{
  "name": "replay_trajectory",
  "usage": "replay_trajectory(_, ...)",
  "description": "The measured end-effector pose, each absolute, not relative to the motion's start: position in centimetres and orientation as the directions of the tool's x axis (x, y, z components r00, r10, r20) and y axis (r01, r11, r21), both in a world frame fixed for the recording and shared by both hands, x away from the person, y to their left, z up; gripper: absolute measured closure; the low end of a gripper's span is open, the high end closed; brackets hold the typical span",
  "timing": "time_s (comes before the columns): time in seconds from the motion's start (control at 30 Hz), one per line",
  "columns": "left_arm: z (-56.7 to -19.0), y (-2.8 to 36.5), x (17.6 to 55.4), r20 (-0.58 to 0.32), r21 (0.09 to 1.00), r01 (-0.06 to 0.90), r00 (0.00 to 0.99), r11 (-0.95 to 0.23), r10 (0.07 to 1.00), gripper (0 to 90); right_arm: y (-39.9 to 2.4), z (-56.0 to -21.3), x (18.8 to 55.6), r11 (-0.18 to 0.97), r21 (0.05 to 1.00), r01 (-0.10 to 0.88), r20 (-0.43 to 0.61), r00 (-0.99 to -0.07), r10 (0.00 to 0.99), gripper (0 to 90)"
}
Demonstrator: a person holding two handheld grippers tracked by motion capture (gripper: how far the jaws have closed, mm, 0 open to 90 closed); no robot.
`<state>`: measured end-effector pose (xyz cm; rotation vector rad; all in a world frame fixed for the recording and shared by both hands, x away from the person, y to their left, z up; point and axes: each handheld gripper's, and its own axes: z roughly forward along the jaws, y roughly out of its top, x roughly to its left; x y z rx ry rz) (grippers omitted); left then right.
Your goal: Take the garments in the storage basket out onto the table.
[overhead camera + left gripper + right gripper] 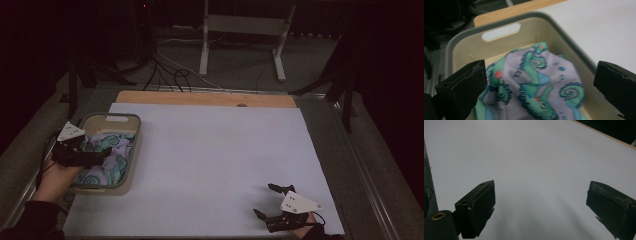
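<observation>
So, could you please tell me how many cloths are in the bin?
1 that I can make out: a patterned cloth bunched in the bin at the table's left edge, under the open left claw. Its folds could hide another piece beneath.

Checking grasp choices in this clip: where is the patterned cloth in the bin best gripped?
Grip the raised hump of the cloth, coming down from above with the left gripper, whose open jaws already straddle it. The cloth bunches up in the bin, whose walls block any sideways approach.
</observation>
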<state>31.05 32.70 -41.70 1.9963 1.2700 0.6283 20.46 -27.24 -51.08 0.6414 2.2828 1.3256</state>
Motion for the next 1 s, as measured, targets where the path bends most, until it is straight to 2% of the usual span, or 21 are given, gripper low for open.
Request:
replay_trajectory(0.27, -43.0, 33.4, 32.8, -0.011, 0.688, 0.682, 0.354, -0.249, 0.935, 0.0, -27.2, -51.1, 20.5, 0.438, 0.881, 0.181, -0.122, -0.806, 0.579, 9.9)
replay_trajectory(0.37, -43.5, 33.3, 33.5, -0.008, 0.655, 0.707, 0.359, -0.267, 0.933, 0.0, -27.1, -51.1, 20.5, 0.437, 0.881, 0.180, -0.122, -0.807, 0.578, 9.9)
replay_trajectory(0.67, -44.8, 32.1, 35.1, -0.069, 0.569, 0.774, 0.381, -0.277, 0.922, 0.0, -27.2, -51.2, 20.5, 0.444, 0.877, 0.183, -0.121, -0.810, 0.574, 9.9)
replay_trajectory(0.8, -45.3, 31.5, 35.5, -0.051, 0.544, 0.785, 0.384, -0.297, 0.922, 0.0, -27.2, -51.2, 20.5, 0.447, 0.875, 0.183, -0.125, -0.809, 0.575, 9.9)
replay_trajectory(1.0, -46.0, 31.0, 36.2, -0.009, 0.446, 0.825, 0.391, -0.347, 0.920, 0.0, -27.1, -51.2, 20.5, 0.450, 0.874, 0.181, -0.127, -0.811, 0.571, 9.9)
